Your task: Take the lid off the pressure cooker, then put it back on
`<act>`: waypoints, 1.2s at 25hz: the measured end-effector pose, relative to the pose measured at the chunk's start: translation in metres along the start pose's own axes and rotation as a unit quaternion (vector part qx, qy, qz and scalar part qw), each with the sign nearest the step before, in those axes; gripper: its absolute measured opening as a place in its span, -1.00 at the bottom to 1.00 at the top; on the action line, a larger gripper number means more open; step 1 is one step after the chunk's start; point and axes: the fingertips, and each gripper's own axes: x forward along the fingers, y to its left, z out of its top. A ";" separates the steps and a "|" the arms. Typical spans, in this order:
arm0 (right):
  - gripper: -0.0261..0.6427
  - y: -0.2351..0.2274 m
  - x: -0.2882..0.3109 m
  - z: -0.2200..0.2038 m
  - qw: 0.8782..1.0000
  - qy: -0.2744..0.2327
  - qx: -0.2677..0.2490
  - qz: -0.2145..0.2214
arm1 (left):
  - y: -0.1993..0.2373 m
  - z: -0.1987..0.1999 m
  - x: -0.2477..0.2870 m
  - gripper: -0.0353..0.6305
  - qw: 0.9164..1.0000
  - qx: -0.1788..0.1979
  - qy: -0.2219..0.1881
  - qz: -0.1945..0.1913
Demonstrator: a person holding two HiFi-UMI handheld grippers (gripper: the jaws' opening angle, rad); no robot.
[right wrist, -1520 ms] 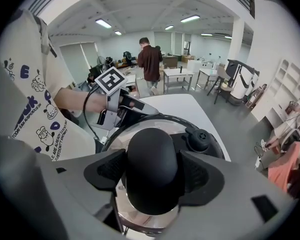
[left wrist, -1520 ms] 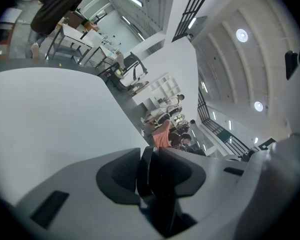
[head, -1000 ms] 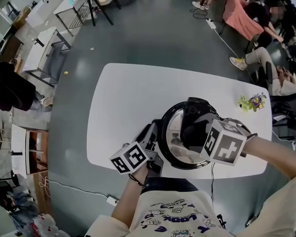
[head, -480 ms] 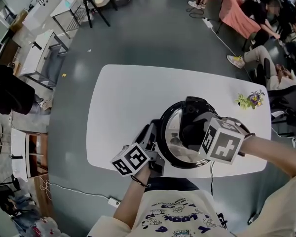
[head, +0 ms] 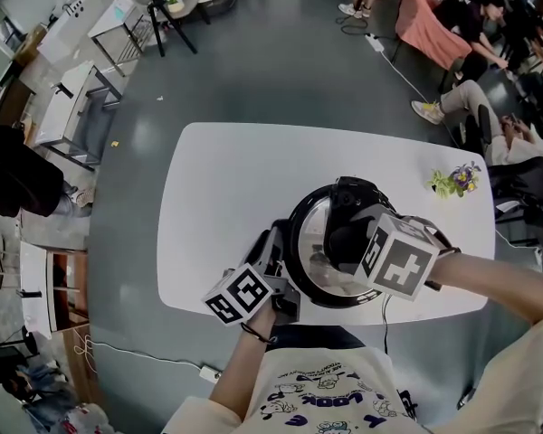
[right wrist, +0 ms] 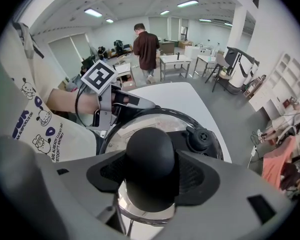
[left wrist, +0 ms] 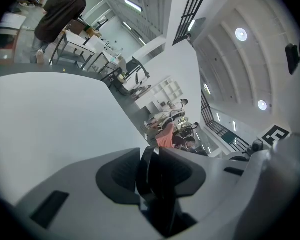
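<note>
The pressure cooker (head: pixel 309 259) stands near the front edge of the white table (head: pixel 226 174). Its glass lid (right wrist: pixel 140 120) sits on the pot, with a black knob (right wrist: pixel 151 149) in the middle and a black valve (right wrist: pixel 199 138) beside it. My right gripper (right wrist: pixel 152 175) points steeply down and is shut on the knob, one pad on each side. My left gripper (left wrist: pixel 152 176) comes in from the cooker's left and is shut on the cooker's thin black side handle (left wrist: pixel 146 170). In the head view the marker cubes hide both sets of jaws.
A small bunch of flowers (head: pixel 457 181) lies at the table's far right corner. A cable (head: pixel 386 333) hangs off the front edge. People sit at the upper right; desks and chairs (head: pixel 167 7) stand on the grey floor beyond the table.
</note>
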 end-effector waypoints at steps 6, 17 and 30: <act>-0.02 -0.006 -0.002 -0.002 0.997 -0.011 0.073 -0.021 | -0.001 0.001 0.001 -0.50 1.000 0.007 -0.004 0.006; -0.02 -0.020 -0.001 -0.009 0.974 -0.009 0.219 -0.057 | 0.000 -0.003 0.002 -0.50 1.000 0.012 -0.007 0.010; -0.02 -0.018 -0.005 -0.007 0.974 -0.011 0.220 -0.061 | -0.006 -0.004 0.000 -0.50 1.000 0.006 -0.006 0.001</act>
